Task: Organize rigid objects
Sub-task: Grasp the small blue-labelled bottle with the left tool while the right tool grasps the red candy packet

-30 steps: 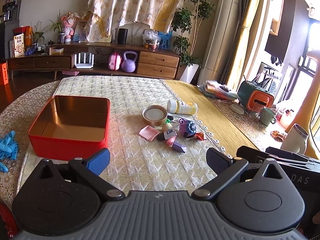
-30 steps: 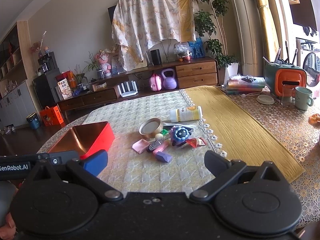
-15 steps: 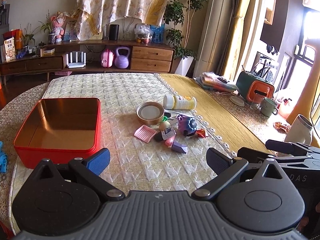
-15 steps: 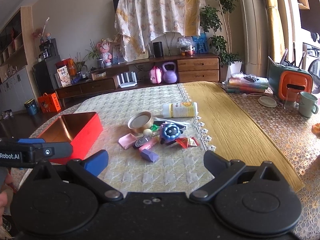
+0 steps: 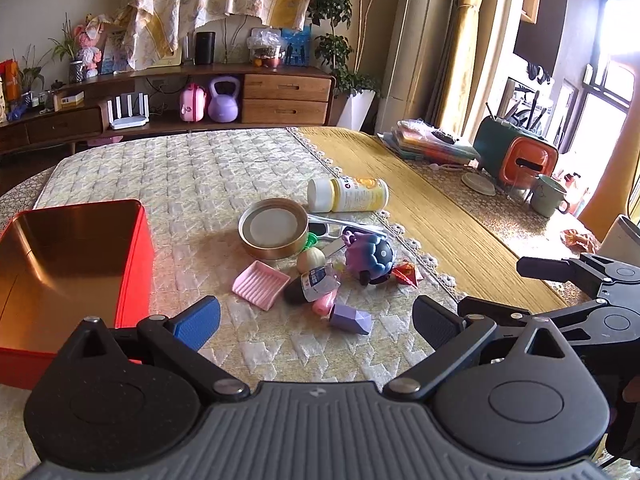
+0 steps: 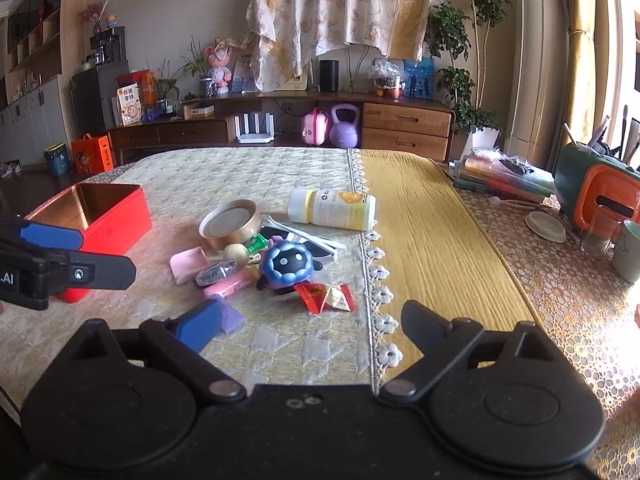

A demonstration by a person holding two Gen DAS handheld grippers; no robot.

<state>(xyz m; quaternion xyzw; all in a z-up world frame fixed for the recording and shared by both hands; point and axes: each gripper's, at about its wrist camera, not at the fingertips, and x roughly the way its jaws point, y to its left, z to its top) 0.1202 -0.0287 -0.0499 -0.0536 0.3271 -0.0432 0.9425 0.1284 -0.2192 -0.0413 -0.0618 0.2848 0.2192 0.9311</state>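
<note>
Lettering on the bottle [image 5: 347, 195] in the left wrist view is too small to read beyond an orange mark. It lies on its side on the surface [image 5: 192, 184], long axis across the picture, white cap toward the red tin [image 5: 72, 264]. Left gripper [image 5: 316, 320] jaws stand wide apart with nothing between them, near the purple block [image 5: 351, 319].

From the right wrist view, the letters ".AI" show on the left gripper's body at the left edge. Right gripper [image 6: 312, 320] jaws are closing, still apart and empty. The red packet [image 6: 326, 297] lies just ahead, beside the blue round toy [image 6: 285, 266].
</note>
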